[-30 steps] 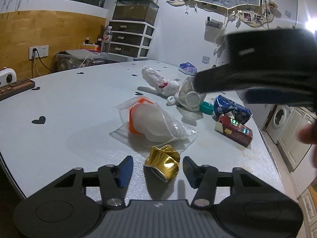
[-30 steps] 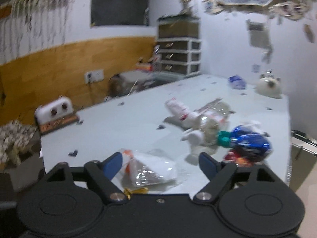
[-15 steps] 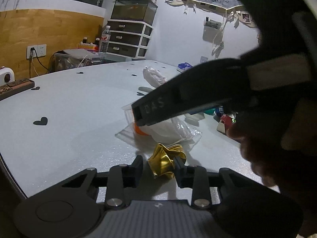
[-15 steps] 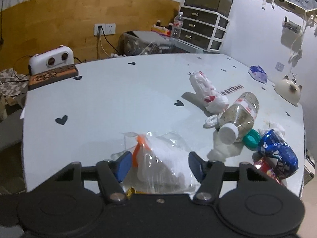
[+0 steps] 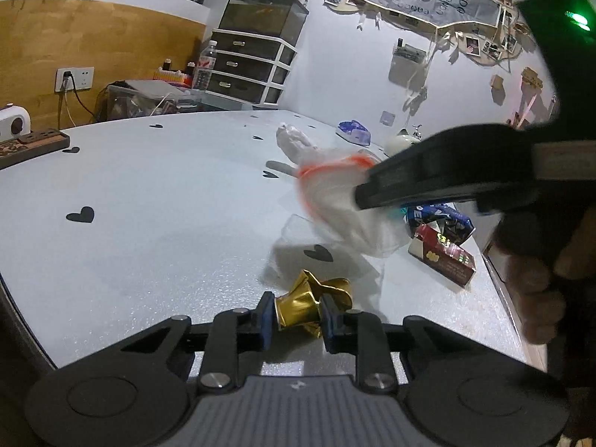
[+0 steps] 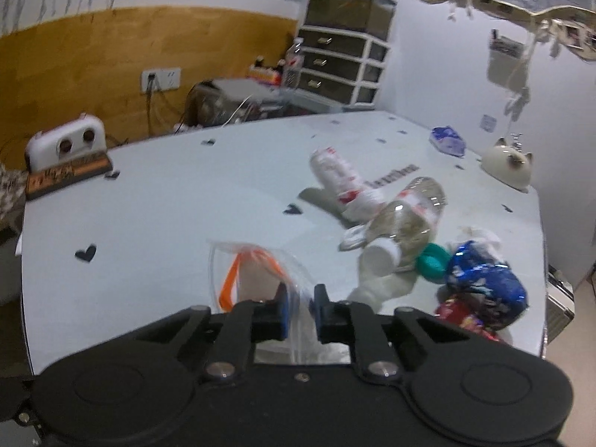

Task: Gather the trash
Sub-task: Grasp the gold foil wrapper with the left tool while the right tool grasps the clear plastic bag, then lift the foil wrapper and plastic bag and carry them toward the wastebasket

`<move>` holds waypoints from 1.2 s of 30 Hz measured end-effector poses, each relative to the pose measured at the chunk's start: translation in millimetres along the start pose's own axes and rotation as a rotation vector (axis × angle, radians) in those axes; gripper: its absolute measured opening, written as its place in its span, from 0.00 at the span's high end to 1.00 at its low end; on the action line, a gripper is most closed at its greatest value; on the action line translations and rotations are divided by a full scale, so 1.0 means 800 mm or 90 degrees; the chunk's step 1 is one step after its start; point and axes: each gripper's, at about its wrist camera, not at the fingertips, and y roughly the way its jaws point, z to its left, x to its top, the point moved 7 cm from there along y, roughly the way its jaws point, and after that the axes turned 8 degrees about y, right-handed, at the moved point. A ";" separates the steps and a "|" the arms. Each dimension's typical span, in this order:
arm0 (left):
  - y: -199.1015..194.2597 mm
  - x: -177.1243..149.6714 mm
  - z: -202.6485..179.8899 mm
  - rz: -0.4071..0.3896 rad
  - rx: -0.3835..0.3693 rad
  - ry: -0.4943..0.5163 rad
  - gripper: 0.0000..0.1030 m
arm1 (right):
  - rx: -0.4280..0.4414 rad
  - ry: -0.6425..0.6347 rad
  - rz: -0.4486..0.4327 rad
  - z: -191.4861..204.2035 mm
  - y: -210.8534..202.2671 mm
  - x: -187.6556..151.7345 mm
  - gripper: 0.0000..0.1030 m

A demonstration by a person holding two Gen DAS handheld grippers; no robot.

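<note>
Pinching crushed gold can (image 5: 312, 307), left gripper (image 5: 293, 314); right gripper (image 6: 298, 307) clamps clear bag (image 6: 257, 272).

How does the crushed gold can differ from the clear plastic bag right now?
The gold can is opaque, shiny metal; the plastic bag is see-through with an orange strip. The can sits low at the table; the bag hangs lifted above it. Both are pinched: the can in the left tool, the bag in the right tool.

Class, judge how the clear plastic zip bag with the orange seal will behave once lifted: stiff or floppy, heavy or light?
The clear plastic zip bag with the orange seal probably flops: it sags, crumpled, below the right gripper. Likely light, since it looks nearly empty. Its thin glossy film may slip.
</note>
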 end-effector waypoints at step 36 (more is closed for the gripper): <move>-0.042 0.070 -0.212 -0.070 -0.081 0.166 0.75 | -0.142 0.252 -0.138 -0.284 -0.228 -0.105 0.94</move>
